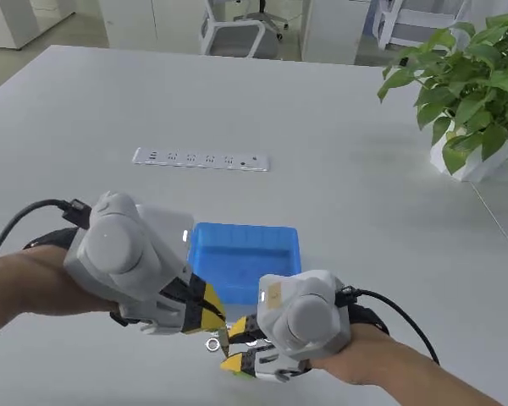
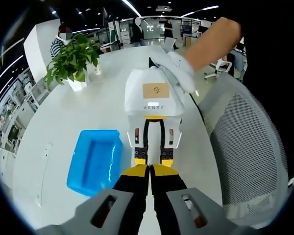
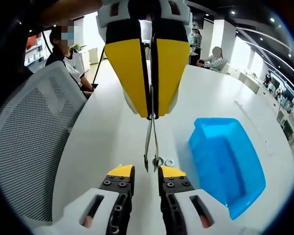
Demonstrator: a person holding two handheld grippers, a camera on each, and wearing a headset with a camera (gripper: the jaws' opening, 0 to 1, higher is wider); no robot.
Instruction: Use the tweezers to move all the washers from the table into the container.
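Nearest the lens, my right tool sits low over the near part of the white desk. Its two jaws stand a narrow way apart. The tips of the tweezers sit right at that gap, and I cannot tell whether the jaws touch them. My left tool faces it from the left, yellow-tipped jaws pressed together on the upper part of the tweezers, which point tips-down at the desk. Two washers lie flat on the desk side by side, just beside the tweezers' tips on the side toward the container. The closer washer is touching one tip or very nearly so; I cannot tell which. In the head view one washer appears as a small ring on the desk between the two tools. The blue container stands open side up just beyond both tools, near the washers but apart from them. Farther off, a white power strip lies flat on the desk. A potted plant stands at the far right. A grey mesh chair stands beside the near edge of the desk
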